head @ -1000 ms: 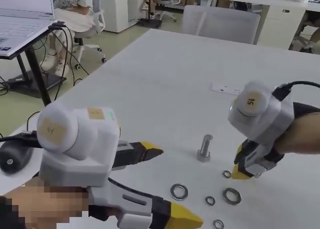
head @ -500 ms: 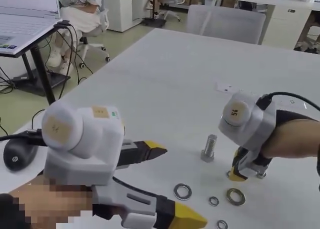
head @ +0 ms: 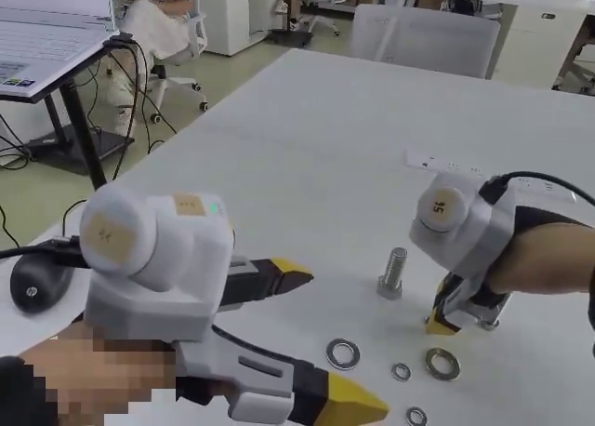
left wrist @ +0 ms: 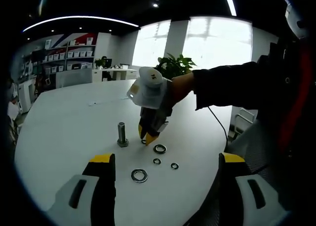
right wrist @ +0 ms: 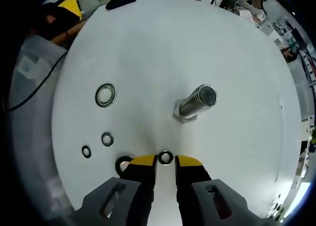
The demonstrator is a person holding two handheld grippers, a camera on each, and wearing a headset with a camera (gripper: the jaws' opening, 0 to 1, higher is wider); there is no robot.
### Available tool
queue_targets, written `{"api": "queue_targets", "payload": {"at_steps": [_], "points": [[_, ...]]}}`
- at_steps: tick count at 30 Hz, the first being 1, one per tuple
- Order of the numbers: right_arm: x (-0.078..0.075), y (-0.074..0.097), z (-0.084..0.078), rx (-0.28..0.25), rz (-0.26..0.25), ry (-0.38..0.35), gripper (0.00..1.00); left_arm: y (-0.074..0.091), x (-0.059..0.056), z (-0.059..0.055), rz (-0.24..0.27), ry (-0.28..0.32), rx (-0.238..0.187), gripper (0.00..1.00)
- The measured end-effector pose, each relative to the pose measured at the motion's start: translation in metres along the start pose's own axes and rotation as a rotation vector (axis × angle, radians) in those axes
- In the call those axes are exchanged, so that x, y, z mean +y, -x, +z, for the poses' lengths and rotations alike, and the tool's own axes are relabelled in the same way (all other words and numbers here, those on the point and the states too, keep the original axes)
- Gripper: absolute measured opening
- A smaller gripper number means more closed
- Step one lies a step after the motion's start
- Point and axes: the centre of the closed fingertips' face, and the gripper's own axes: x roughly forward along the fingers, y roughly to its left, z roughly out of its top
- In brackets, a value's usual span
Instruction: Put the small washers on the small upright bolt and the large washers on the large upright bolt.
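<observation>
One large upright bolt stands mid-table. My right gripper points down at the table just right of it. Its yellow tips are narrowed onto a small washer that lies flat between them. Two large washers and two small washers lie loose in front of the bolt. My left gripper hovers at the near left, jaws wide open and holding nothing, aimed toward the washers.
A black mouse lies at the table's left edge. A white strip sits farther back on the white table. A grey chair stands at the far side, and a side desk with cables stands to the left.
My right gripper has come down and slightly left onto the small washer, which lay beside its tip a second ago. The left gripper stays put.
</observation>
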Motion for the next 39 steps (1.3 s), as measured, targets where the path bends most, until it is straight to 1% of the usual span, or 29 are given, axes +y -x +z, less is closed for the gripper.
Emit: {"api": "queue_targets", "payload": {"at_steps": [7,9,12,14,21,23,24,25,30,39], "points": [[0.0023,0.0005,-0.0006,-0.008,0.016,-0.026,0.16,0.0001,-0.0002,0.0001,0.001,0.001,0.0,0.86],[0.0034,0.0005,-0.002,-0.011,0.029,-0.041,0.16,0.0001,-0.0001,-0.0001,0.001,0.001,0.001,0.86],[0.0064,0.0014,-0.0034,-0.014,0.035,-0.032,0.16,-0.0002,-0.0003,-0.0006,0.001,0.0,0.003,0.86],[0.0069,0.0017,-0.0033,-0.017,0.031,-0.02,0.16,-0.0003,-0.0002,-0.0006,0.001,0.001,0.003,0.86],[0.0064,0.0016,-0.003,-0.032,0.028,-0.033,0.15,-0.0006,0.0,-0.0016,0.003,0.0,0.006,0.86],[0.0062,0.0015,-0.0029,-0.034,0.026,-0.031,0.15,-0.0008,-0.0003,-0.0014,0.003,0.001,0.005,0.86],[0.008,0.0014,-0.0027,-0.036,0.035,-0.027,0.14,-0.0009,-0.0003,-0.0017,0.003,0.0,0.007,0.86],[0.0071,0.0014,-0.0031,-0.037,0.027,-0.026,0.14,-0.0011,-0.0005,-0.002,0.002,0.0,0.009,0.86],[0.0067,0.0008,-0.0027,-0.047,0.028,-0.03,0.14,-0.0019,-0.0009,-0.0024,-0.003,0.001,0.014,0.86],[0.0055,0.0009,-0.0012,-0.052,0.018,-0.019,0.14,-0.0023,-0.0004,-0.002,-0.004,0.001,0.016,0.86]]}}
